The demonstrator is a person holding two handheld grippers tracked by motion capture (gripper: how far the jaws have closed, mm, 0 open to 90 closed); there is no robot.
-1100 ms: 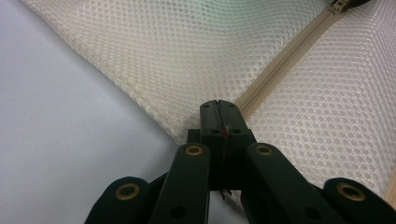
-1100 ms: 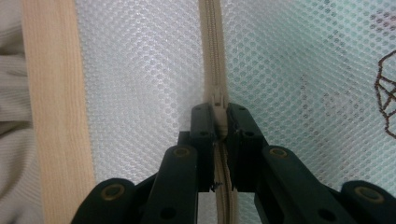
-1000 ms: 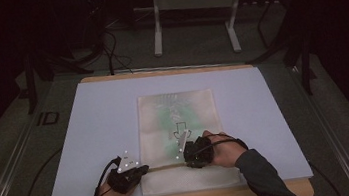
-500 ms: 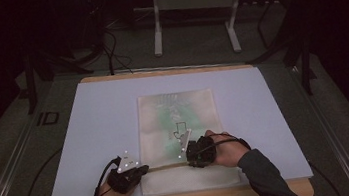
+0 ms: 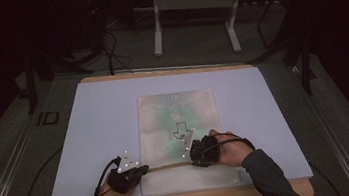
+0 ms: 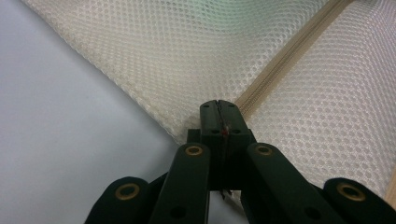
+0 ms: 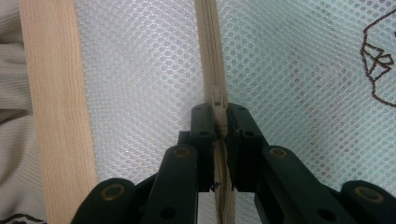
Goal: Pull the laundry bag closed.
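The left gripper (image 6: 218, 108) pinches the mesh bag (image 6: 233, 51) at its edge, beside the zipper's (image 6: 289, 56) end, over the mat (image 6: 70, 130).

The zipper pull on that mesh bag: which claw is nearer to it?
Right. The right claw is pinched on the zipper pull itself, while the left claw grips the mesh bag at its corner, at the zipper's far end.

Dim lab or studio: covered table (image 5: 94, 118), floor cables (image 5: 110, 45), metal stand (image 5: 191, 5).
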